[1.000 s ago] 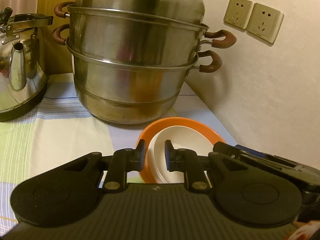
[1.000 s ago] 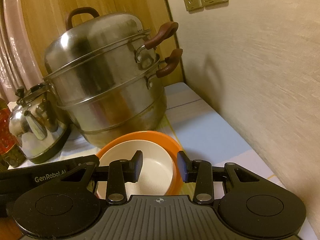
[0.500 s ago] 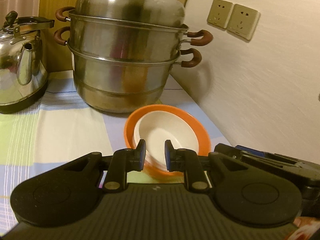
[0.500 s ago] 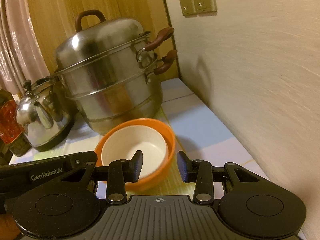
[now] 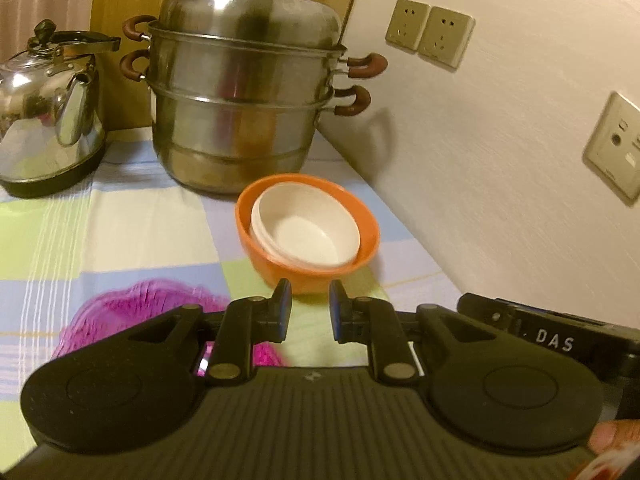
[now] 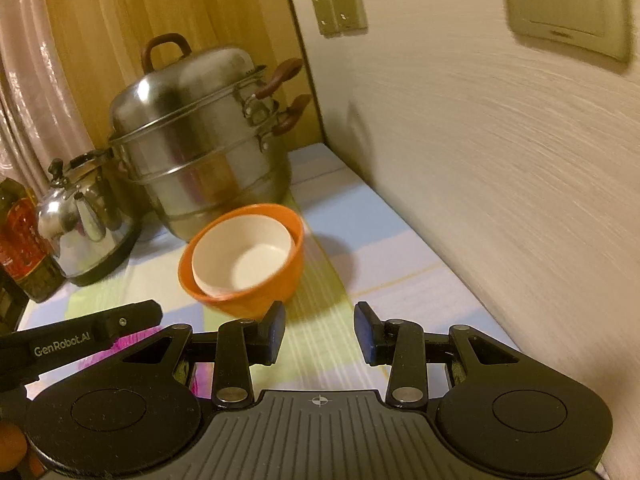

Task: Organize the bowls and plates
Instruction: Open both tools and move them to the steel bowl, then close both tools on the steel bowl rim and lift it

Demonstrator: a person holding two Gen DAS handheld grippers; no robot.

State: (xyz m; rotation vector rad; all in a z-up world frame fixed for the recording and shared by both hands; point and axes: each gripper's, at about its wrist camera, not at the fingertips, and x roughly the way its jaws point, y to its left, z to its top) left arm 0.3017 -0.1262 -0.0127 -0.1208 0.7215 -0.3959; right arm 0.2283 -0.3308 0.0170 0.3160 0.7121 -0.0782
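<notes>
Claws apart; white bowl mouth-up.

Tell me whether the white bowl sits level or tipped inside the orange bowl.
Tipped. The white bowl leans inside the orange bowl, its rim tight against one side, a gap opposite. Both look empty.
</notes>
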